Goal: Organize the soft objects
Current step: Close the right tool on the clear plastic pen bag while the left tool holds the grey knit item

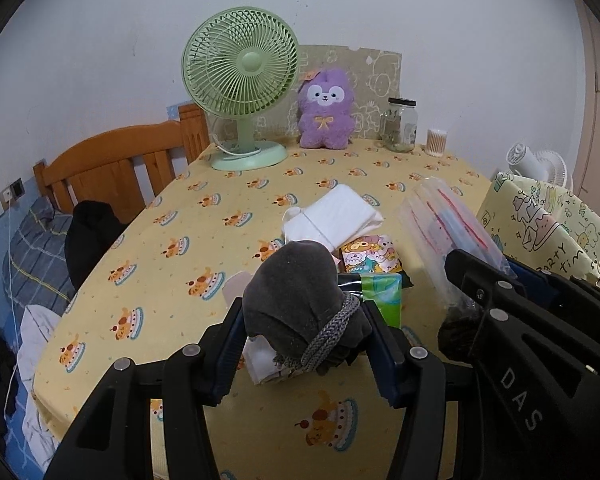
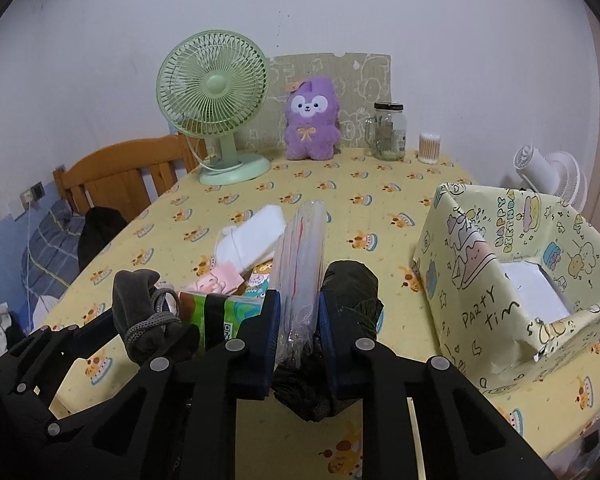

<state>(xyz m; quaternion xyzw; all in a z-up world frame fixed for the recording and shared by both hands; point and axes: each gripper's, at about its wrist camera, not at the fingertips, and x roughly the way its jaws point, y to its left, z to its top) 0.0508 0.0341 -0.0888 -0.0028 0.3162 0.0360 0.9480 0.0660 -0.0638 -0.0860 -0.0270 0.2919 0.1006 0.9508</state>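
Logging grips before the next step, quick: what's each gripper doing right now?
Left gripper: closed on the grey sock bundle.
Right gripper: closed on the clear plastic bag.

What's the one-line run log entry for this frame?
left hand-held gripper: shut on grey sock bundle | right hand-held gripper: shut on clear plastic bag | wrapped box: right of pile

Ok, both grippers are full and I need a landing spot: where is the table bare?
Bare tablecloth runs along the bed side, from the green fan forward. Another strip lies between the purple plush and the white cloth. The middle pile is crowded, and the wrapped box fills the right.
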